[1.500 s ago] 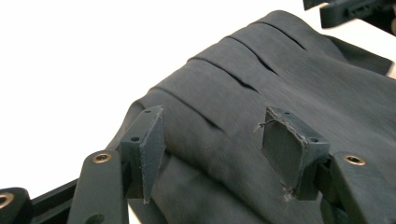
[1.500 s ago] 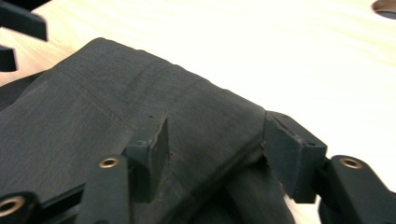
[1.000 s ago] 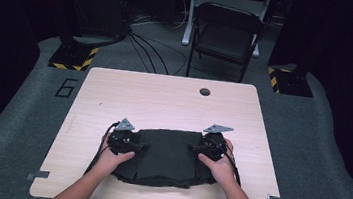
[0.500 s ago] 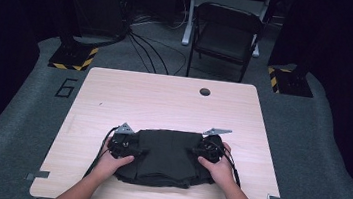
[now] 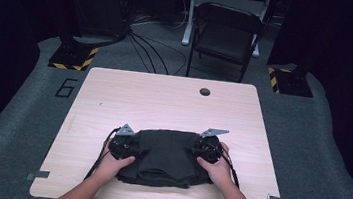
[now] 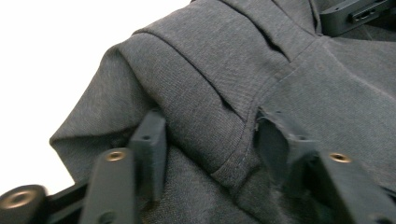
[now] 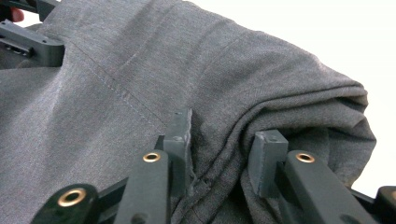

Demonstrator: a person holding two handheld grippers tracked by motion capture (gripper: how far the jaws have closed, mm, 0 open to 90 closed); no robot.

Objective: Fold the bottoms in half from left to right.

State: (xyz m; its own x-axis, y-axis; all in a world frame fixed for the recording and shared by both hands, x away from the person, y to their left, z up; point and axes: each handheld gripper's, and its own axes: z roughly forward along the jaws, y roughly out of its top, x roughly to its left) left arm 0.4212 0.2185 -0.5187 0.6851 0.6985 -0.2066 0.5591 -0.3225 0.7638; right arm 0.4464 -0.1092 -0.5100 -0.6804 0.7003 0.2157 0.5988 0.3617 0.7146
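That dark folded garment [image 5: 165, 157] near the front edge of the table [image 5: 164, 98] is soft, floppy knit, light and not slippery, so best grabbed at the thick folded side edges. Left gripper [image 5: 124, 146] fingers [image 6: 148, 140] have just been closing, now half shut over a bunched seam fold. Right gripper [image 5: 207, 149] fingers [image 7: 180, 135] have been closing too, pinching a stack of layers.

A light wooden counter [image 5: 164, 103] has a small round hole [image 5: 205, 91] near its far edge. Beyond that edge a dark folding chair [image 5: 227, 35] stands on grey carpet, with black cables [image 5: 145, 45] and yellow-black striped stand bases [image 5: 73, 57] either side.
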